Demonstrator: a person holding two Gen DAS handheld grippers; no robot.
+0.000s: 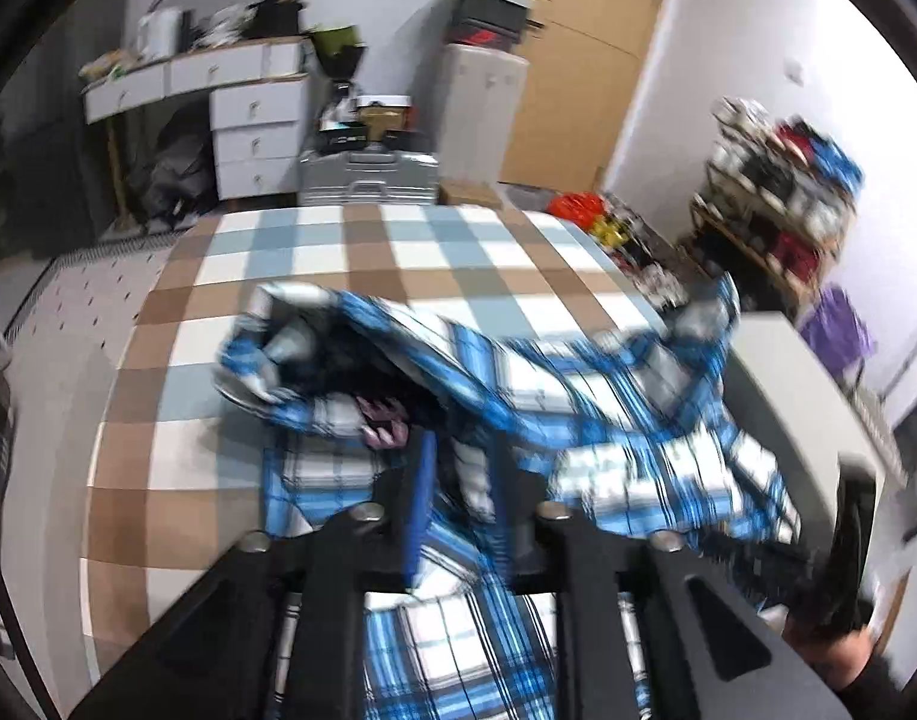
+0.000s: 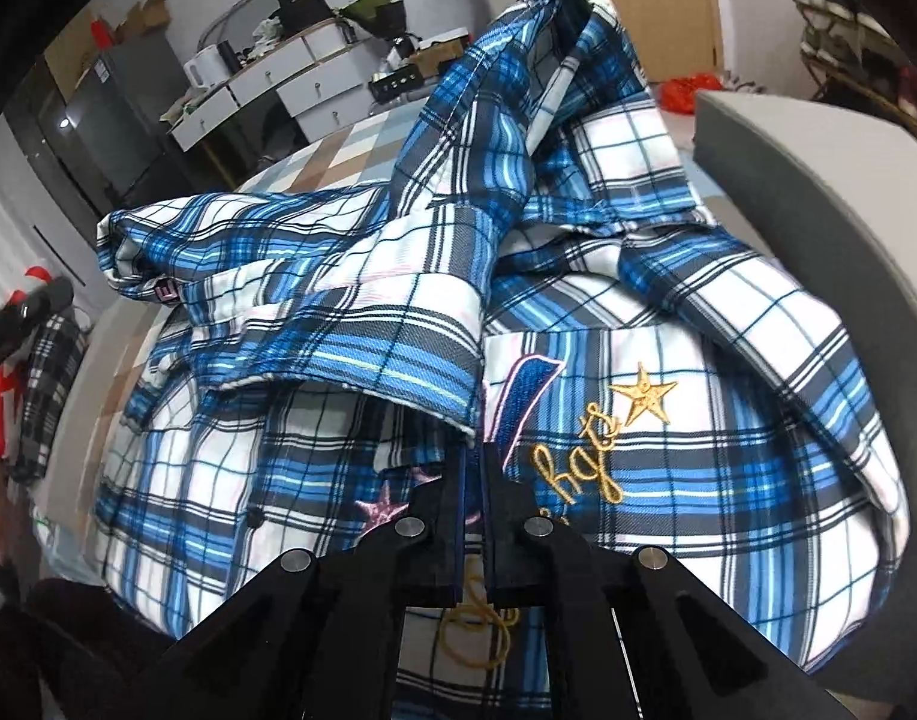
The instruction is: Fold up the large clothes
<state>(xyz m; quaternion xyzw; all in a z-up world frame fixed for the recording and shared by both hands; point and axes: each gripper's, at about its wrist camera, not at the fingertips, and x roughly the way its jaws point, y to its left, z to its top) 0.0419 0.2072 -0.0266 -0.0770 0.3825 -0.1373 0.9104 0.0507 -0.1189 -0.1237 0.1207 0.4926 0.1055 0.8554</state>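
A blue, white and grey plaid shirt [image 1: 608, 402] lies crumpled on a table with a brown, blue and white checked cloth [image 1: 362, 258]. My left gripper [image 1: 458, 462] has its fingers closed on a bunch of the shirt's fabric; this view is motion-blurred. In the right wrist view the shirt [image 2: 668, 312] fills the frame, with gold star and script embroidery on its front. My right gripper [image 2: 473, 462] is shut on the shirt's fabric near the embroidery. The right gripper also shows in the left wrist view [image 1: 842, 570] at the lower right.
A grey box [image 2: 818, 192] stands at the table's right edge next to the shirt. White drawers [image 1: 254, 126], a silver suitcase [image 1: 368, 174] and a cluttered shelf [image 1: 776, 204] stand beyond the table. Another plaid garment [image 2: 50, 384] hangs at the left.
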